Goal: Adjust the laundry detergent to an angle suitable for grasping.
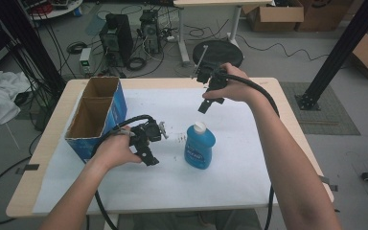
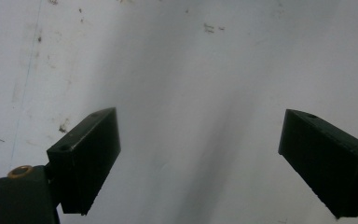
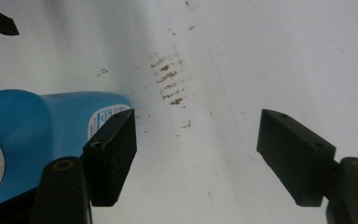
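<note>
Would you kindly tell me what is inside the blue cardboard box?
The blue cardboard box stands open with two compartments; their brown inner walls show and nothing visible lies inside, though its walls hide the bottoms.

A light wooden table (image 1: 38, 158) carries a white sheet (image 1: 239, 177) over most of its top, with an open blue cardboard box (image 1: 98, 115) standing near the left edge and a blue bottle with a white cap (image 1: 200, 146) upright near the sheet's middle.
</note>
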Available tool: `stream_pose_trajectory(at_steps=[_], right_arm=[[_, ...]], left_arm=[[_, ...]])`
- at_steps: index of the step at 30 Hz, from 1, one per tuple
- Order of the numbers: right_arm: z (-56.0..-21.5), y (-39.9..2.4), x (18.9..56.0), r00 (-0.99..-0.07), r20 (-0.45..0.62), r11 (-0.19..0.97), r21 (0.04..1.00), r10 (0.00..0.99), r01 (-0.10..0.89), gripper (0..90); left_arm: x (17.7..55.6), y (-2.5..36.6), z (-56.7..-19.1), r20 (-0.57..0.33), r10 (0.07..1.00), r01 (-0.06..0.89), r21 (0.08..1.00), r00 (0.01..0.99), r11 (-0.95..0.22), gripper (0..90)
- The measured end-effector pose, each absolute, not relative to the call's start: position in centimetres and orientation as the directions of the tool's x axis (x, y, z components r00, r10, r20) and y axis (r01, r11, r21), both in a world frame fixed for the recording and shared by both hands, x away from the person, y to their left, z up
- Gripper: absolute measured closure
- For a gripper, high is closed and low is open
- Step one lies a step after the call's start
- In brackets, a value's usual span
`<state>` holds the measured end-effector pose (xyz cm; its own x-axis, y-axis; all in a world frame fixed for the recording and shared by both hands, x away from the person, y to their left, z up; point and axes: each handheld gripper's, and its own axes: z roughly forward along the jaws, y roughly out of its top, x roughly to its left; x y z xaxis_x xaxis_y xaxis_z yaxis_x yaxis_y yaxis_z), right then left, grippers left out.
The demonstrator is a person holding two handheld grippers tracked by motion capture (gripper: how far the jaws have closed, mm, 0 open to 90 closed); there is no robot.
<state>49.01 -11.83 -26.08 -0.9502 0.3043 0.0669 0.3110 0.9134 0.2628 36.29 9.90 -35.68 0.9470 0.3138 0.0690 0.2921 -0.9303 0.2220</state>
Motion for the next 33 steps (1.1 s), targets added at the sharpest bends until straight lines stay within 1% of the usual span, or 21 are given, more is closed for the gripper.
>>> stream_pose_trajectory(at_steps=[19, 21, 25, 33], right_arm=[[-25.7, -12.2, 48.6, -0.951, 0.054, 0.915, 0.263, 0.304, 0.307, 27.2], [-25.7, -12.3, 48.5, -0.951, 0.050, 0.915, 0.262, 0.305, 0.307, 27.2], [-25.6, -12.3, 48.2, -0.952, 0.045, 0.919, 0.251, 0.302, 0.304, 27.2], [-25.3, -12.3, 47.8, -0.951, 0.036, 0.917, 0.259, 0.306, 0.304, 27.2]], left_arm=[[35.9, 9.3, -35.3, 0.079, 0.294, 0.271, 0.224, 0.953, -0.936, 13.4], [35.8, 9.3, -35.1, 0.077, 0.300, 0.275, 0.236, 0.951, -0.932, 13.8], [35.8, 9.3, -35.0, 0.083, 0.297, 0.271, 0.232, 0.951, -0.934, 13.8], [35.7, 9.5, -34.6, 0.085, 0.308, 0.280, 0.244, 0.947, -0.928, 14.3]])
